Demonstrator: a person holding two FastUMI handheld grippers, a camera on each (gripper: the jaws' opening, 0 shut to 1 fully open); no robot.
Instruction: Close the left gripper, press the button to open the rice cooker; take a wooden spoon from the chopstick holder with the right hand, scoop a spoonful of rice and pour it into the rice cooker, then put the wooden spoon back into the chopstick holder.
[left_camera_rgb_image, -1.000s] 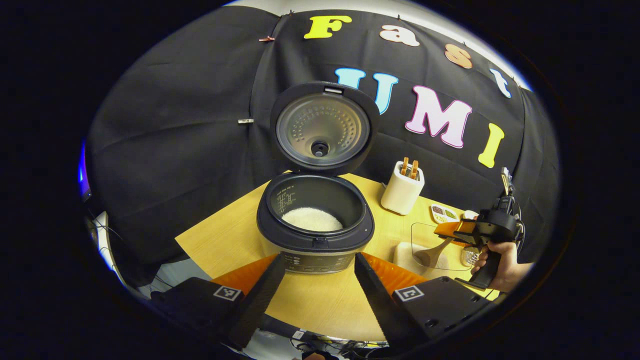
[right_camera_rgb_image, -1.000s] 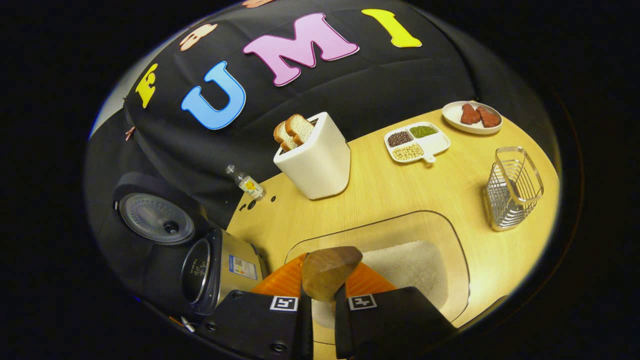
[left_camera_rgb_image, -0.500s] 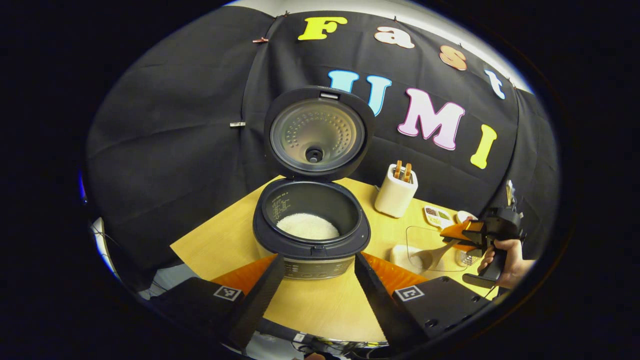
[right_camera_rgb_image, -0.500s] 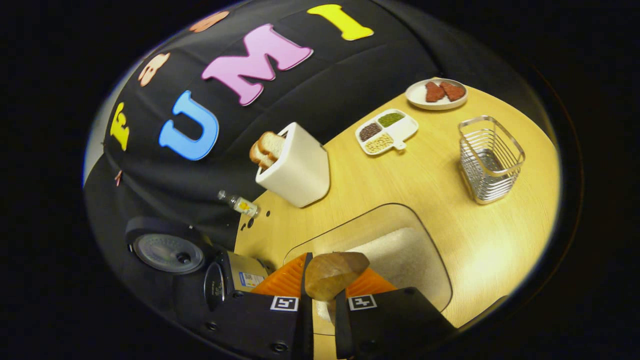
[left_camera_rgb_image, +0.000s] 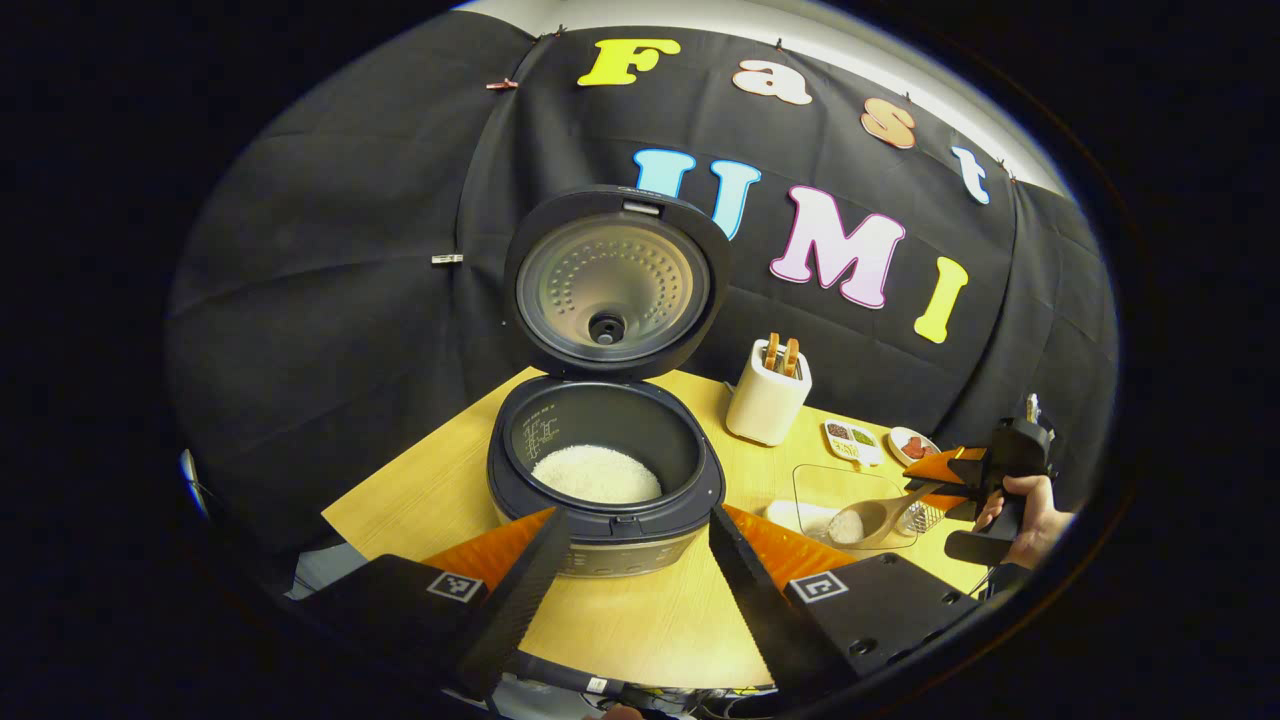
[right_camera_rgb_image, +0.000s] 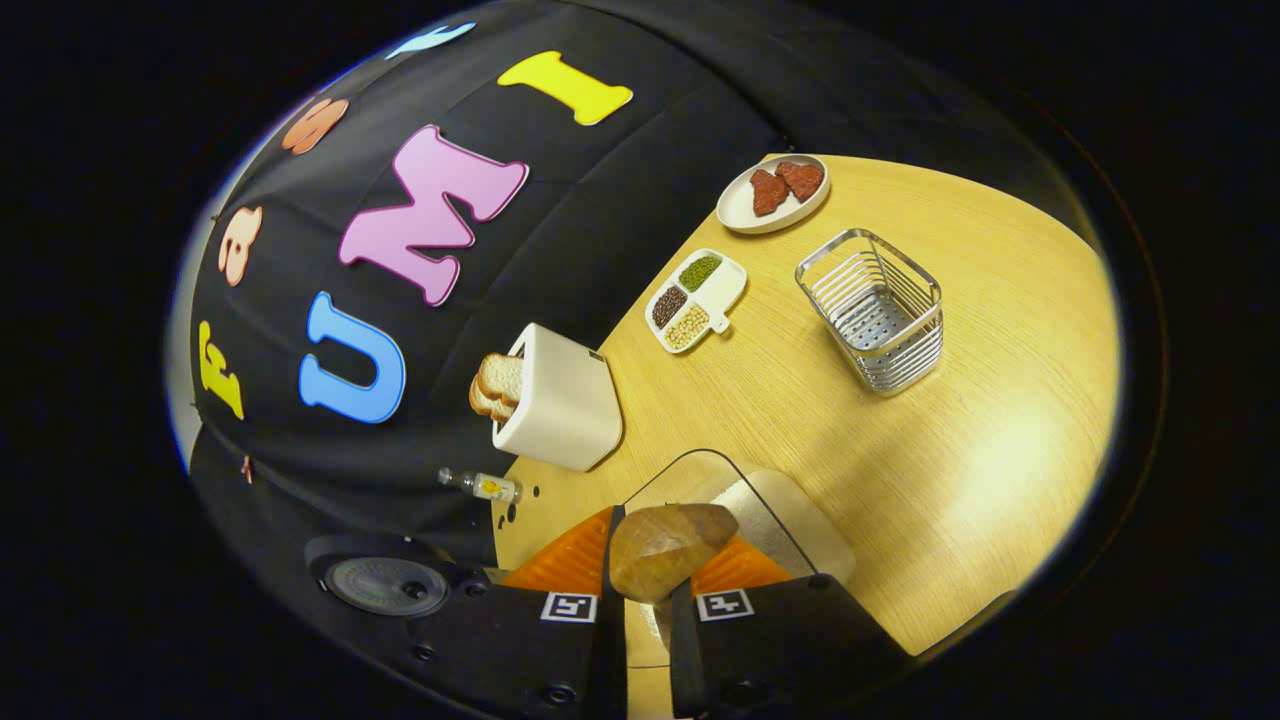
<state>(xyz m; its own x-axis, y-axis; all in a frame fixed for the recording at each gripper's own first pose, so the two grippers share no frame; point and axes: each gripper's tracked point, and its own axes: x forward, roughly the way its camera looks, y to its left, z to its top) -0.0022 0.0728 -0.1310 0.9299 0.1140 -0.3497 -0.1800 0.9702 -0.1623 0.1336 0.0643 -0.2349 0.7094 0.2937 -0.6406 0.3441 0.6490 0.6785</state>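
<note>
The rice cooker (left_camera_rgb_image: 600, 500) stands open, its lid (left_camera_rgb_image: 610, 285) upright and white rice (left_camera_rgb_image: 597, 473) in the pot. My left gripper (left_camera_rgb_image: 635, 520) is open just in front of the cooker, nothing between its fingers. To the right a hand holds my right gripper (left_camera_rgb_image: 935, 478), shut on the wooden spoon (left_camera_rgb_image: 865, 520), whose bowl carries rice above the clear rice container (left_camera_rgb_image: 850, 490). In the right gripper view the spoon (right_camera_rgb_image: 665, 550) sits between the fingers of the right gripper (right_camera_rgb_image: 655, 565), over the rice container (right_camera_rgb_image: 770, 505). The wire chopstick holder (right_camera_rgb_image: 875, 310) stands empty on the table.
A white toaster (right_camera_rgb_image: 555, 400) with bread slices stands near the booth wall, a small bottle (right_camera_rgb_image: 480, 485) beside it. Farther along are a divided dish of beans (right_camera_rgb_image: 695, 300) and a plate with red pieces (right_camera_rgb_image: 772, 193). The wooden table (right_camera_rgb_image: 1000, 400) ends at the right.
The right gripper has lifted the spoon out of the container's rice with a scoop in its bowl and turned. The left gripper has drawn back a little from the cooker.
</note>
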